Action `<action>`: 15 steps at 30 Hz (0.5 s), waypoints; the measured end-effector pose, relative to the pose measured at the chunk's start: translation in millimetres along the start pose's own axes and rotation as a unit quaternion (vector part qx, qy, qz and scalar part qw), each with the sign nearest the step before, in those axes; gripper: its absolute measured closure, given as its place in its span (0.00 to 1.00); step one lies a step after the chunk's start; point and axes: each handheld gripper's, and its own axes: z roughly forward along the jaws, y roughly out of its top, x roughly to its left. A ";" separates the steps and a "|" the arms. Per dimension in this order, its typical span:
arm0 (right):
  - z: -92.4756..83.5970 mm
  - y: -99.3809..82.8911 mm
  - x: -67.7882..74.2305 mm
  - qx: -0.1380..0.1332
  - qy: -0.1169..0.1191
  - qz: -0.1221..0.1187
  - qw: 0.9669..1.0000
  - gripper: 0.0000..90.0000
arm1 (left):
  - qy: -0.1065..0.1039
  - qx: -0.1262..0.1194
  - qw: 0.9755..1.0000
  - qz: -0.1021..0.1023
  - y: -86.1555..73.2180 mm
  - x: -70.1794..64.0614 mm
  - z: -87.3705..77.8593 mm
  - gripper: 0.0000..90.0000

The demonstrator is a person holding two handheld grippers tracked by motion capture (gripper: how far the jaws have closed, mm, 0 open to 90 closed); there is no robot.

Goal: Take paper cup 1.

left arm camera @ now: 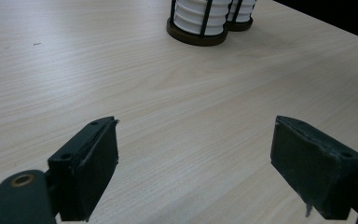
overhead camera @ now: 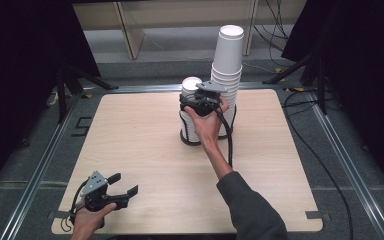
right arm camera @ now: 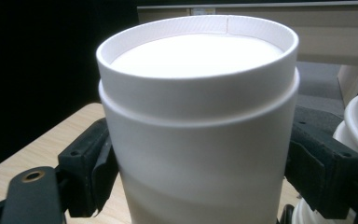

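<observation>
White paper cup [right arm camera: 198,135] upside down, clamped between right gripper [right arm camera: 200,163] fingers, left gripper [left arm camera: 196,158] fingers wide.

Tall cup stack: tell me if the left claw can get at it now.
Probably not directly: the table is bare, but the short stack and the right claw, shut on its top cup, stand between the left claw and the tall stack.

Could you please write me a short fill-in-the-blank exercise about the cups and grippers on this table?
1. The right gripper is shut on the top white ____ of the shorter stack.
2. The left gripper has ____ jaws with nothing between them.
3. In the high view, the taller stack stands to the ____ of the shorter one.
Missing words: cup; open; right.
</observation>
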 end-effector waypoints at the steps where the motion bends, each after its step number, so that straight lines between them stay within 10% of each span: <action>1: 0.0 0.0 0.0 0.000 0.000 0.000 1.000 0.19 | 0.000 0.000 1.000 0.000 0.0 0.0 0.0 0.16; 15: 3.6 1.5 -0.5 0.008 -0.003 -0.008 1.000 0.22 | -0.011 -0.013 1.000 0.009 -0.1 1.7 2.2 0.16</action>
